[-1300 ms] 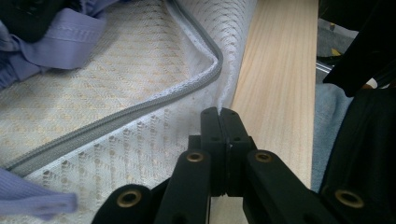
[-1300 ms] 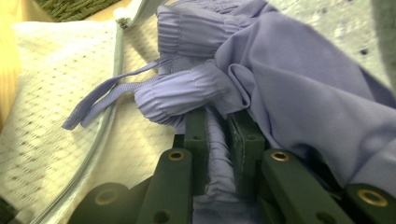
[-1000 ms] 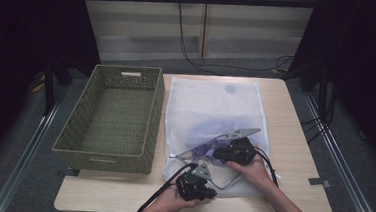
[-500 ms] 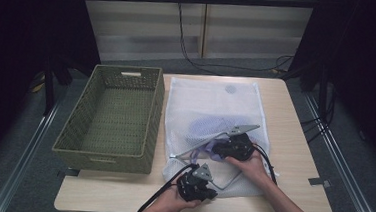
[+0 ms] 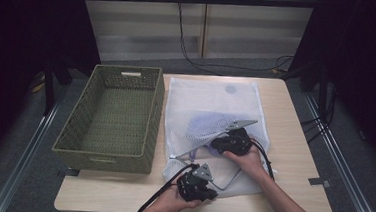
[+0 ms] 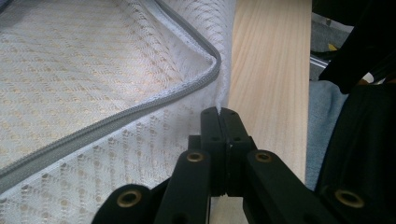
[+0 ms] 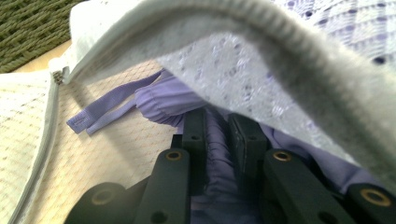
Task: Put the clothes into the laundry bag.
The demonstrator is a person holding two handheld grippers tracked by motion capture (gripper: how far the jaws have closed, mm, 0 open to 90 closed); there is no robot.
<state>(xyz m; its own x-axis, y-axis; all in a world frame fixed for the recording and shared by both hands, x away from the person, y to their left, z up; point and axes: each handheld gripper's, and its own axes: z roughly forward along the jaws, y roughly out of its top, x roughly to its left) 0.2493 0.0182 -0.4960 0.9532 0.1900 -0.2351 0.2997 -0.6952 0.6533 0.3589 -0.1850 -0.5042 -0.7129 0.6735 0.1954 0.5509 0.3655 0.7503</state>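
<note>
Bunching between the right gripper [image 7: 217, 135] fingers: purple garment [image 7: 177, 105]; left gripper [image 6: 225, 122] pinches mesh bag [image 6: 93, 84].

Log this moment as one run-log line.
left gripper: shut on mesh laundry bag edge | right gripper: inside bag, jaws around purple garment, just opening slightly | wicker basket: holds nothing

No lettering, label, brand, number or sign can be read on anything here; the round pale mark on the white mesh bag [image 5: 230, 89], at its end far from both grippers, is too small and blurred to make out.
</note>
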